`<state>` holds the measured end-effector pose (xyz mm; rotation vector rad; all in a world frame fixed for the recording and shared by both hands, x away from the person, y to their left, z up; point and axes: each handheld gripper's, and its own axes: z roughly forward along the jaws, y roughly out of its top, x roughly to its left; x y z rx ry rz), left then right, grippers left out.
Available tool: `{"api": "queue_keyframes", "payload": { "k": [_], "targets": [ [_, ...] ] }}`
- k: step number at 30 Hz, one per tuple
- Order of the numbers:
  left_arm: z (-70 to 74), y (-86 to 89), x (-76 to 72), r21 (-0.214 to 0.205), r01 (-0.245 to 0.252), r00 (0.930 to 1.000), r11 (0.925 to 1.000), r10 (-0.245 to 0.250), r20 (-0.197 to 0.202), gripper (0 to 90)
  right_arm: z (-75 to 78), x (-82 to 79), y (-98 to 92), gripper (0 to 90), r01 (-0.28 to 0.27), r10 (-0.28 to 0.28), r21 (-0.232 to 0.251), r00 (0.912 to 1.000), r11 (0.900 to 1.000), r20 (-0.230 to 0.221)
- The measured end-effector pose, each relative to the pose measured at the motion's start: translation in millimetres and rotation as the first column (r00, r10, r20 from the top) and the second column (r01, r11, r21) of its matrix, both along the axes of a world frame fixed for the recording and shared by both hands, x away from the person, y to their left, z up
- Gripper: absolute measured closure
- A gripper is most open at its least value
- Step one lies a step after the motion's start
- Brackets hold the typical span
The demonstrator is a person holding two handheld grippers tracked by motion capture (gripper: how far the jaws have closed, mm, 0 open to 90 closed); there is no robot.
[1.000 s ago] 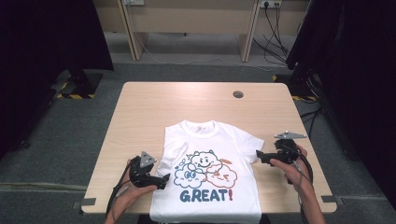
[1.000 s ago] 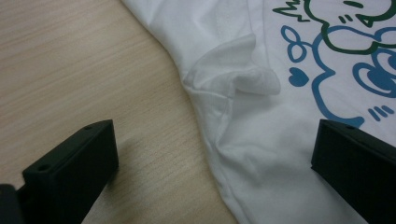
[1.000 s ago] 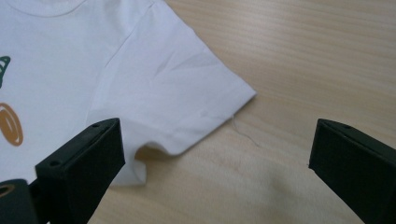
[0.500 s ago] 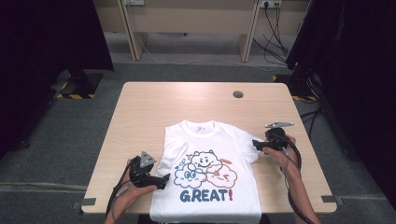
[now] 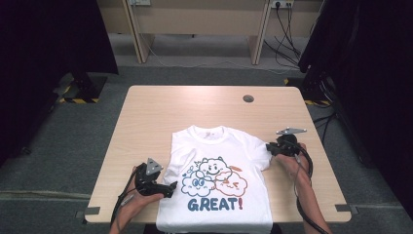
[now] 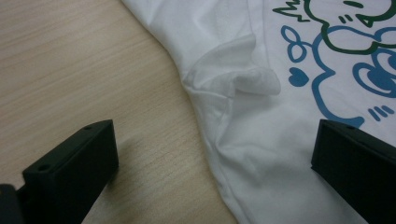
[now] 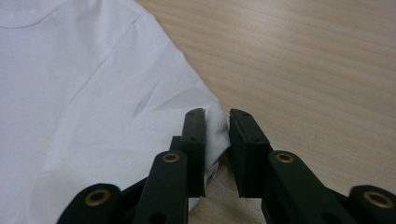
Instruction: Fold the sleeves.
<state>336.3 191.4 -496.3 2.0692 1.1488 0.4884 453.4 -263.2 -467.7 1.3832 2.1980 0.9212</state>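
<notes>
A white T-shirt [image 5: 214, 195] printed with cartoon clouds and "GREAT!" lies face up on the wooden table [image 5: 195, 107], its hem at the front edge. My left gripper [image 5: 168, 187] rests at the shirt's left side, open. In the left gripper view its jaws straddle the shirt's side edge [image 6: 261, 154] just below the tucked-in left sleeve [image 6: 252, 84]. My right gripper [image 5: 269, 148] is at the right sleeve. Its jaws have just been closing, and in the right gripper view [image 7: 217, 116] they pinch the sleeve's hem corner [image 7: 218, 133].
A round cable hole [image 5: 248, 98] sits in the tabletop at the back right. Behind the table stand wooden desk legs [image 5: 141, 39], with cables [image 5: 287, 44] on the grey floor. Dark curtains hang on both sides.
My right gripper moved in toward the shirt's right sleeve and its jaws closed from wide open onto the hem. The left gripper stayed where it was.
</notes>
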Motion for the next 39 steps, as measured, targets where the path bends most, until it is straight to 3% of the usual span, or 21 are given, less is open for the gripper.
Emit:
{"api": "queue_keyframes", "payload": {
  "k": [10, 11, 15, 16, 18, 19, 20, 21, 23, 24, 25, 26, 28, 30, 31, 33, 34, 36, 37, 38, 39],
  "targets": [
    [0.0, 0.0, 0.0, 0.000, 0.000, 1.0000, 1.0000, 0.000, 0.000, 0.0, 23.6, -8.2, 21.4, 82.9, -0.059, 0.057, 0.017, 0.9931, 0.9981, 0.103],
    [0.0, 0.0, 0.0, 0.000, 0.000, 1.0000, 1.0000, 0.000, 0.000, 0.0, 39.4, -17.4, 38.9, 82.9, -0.113, 0.113, -0.008, 0.9807, 0.9936, 0.159],
    [0.0, 0.0, 0.0, 0.000, 0.000, 1.0000, 1.0000, 0.000, 0.000, 0.0, 39.4, -17.4, 38.9, 83.0, -0.113, 0.113, -0.008, 0.9807, 0.9936, 0.159],
    [0.0, 0.0, 0.0, 0.000, 0.000, 1.0000, 1.0000, 0.000, 0.000, 0.0, 47.6, -23.4, 55.1, 83.3, -0.161, 0.166, -0.039, 0.9688, 0.9862, 0.184],
    [0.0, 0.0, 0.0, 0.000, 0.000, 1.0000, 1.0000, 0.000, 0.000, 0.0, 47.6, -23.4, 55.1, 83.3, -0.161, 0.166, -0.039, 0.9688, 0.9862, 0.184],
    [0.0, 0.0, 0.0, 0.000, 0.000, 1.0000, 1.0000, 0.000, 0.000, 0.0, 51.4, -27.2, 69.5, 83.3, -0.199, 0.212, -0.084, 0.9575, 0.9764, 0.196],
    [0.0, 0.0, 0.0, 0.000, 0.000, 1.0000, 1.0000, 0.000, 0.000, 0.0, 51.4, -27.2, 69.5, 83.3, -0.199, 0.212, -0.084, 0.9575, 0.9764, 0.196],
    [0.0, 0.0, 0.0, 0.000, 0.000, 1.0000, 1.0000, 0.000, 0.000, 0.0, 51.7, -29.9, 83.9, 83.3, -0.231, 0.254, -0.135, 0.9473, 0.9636, 0.195],
    [0.0, 0.0, 0.0, 0.000, 0.000, 1.0000, 1.0000, 0.000, 0.000, 0.0, 51.7, -29.9, 83.9, 83.3, -0.231, 0.254, -0.135, 0.9473, 0.9636, 0.195],
    [0.0, 0.0, 0.0, 0.000, 0.000, 1.0000, 1.0000, 0.000, 0.000, 0.0, 49.4, -32.1, 94.5, 83.2, -0.252, 0.282, -0.170, 0.9408, 0.9527, 0.188],
    [0.0, 0.0, 0.0, 0.000, 0.000, 1.0000, 1.0000, 0.000, 0.000, 0.0, 49.4, -32.1, 94.5, 83.2, -0.252, 0.282, -0.170, 0.9408, 0.9527, 0.188],
    [0.0, 0.0, 0.0, 0.000, 0.000, 1.0000, 1.0000, 0.000, 0.000, 0.0, 46.2, -34.7, 103.8, 83.2, -0.277, 0.310, -0.187, 0.9336, 0.9426, 0.180],
    [0.0, 0.0, 0.0, 0.000, 0.000, 1.0000, 1.0000, 0.000, 0.000, 0.0, 46.2, -34.7, 103.8, 82.8, -0.277, 0.310, -0.187, 0.9336, 0.9426, 0.180],
    [0.0, 0.0, 0.0, 0.000, 0.000, 1.0000, 1.0000, 0.000, 0.000, 0.0, 43.8, -37.7, 113.2, 82.2, -0.301, 0.337, -0.207, 0.9257, 0.9308, 0.171],
    [0.0, 0.0, 0.0, 0.000, 0.000, 1.0000, 1.0000, 0.000, 0.000, 0.0, 41.8, -41.1, 122.2, 82.2, -0.328, 0.365, -0.219, 0.9179, 0.9188, 0.155],
    [0.0, 0.0, 0.0, 0.000, 0.000, 1.0000, 1.0000, 0.000, 0.000, 0.0, 41.8, -41.1, 122.2, 79.9, -0.328, 0.365, -0.219, 0.9179, 0.9188, 0.155],
    [0.0, 0.0, 0.0, 0.000, 0.000, 1.0000, 1.0000, 0.000, 0.000, 0.0, 39.4, -43.7, 128.7, 73.5, -0.356, 0.387, -0.210, 0.9118, 0.9107, 0.136],
    [0.0, 0.0, 0.0, 0.000, 0.000, 1.0000, 1.0000, 0.000, 0.000, 0.0, 39.4, -43.7, 128.7, 73.5, -0.356, 0.387, -0.210, 0.9118, 0.9107, 0.136],
    [0.0, 0.0, 0.0, 0.000, 0.000, 1.0000, 1.0000, 0.000, 0.000, 0.0, 42.3, -45.5, 129.1, 67.5, -0.369, 0.390, -0.158, 0.9104, 0.9161, 0.138],
    [0.0, 0.0, 0.0, 0.000, 0.000, 1.0000, 1.0000, 0.000, 0.000, 0.0, 42.3, -45.5, 129.1, 67.5, -0.369, 0.390, -0.158, 0.9104, 0.9161, 0.138],
    [0.0, 0.0, 0.0, 0.000, 0.000, 1.0000, 1.0000, 0.000, 0.000, 0.0, 50.7, -45.9, 125.0, 59.7, -0.351, 0.367, -0.122, 0.9173, 0.9283, 0.154]
  ]
}}
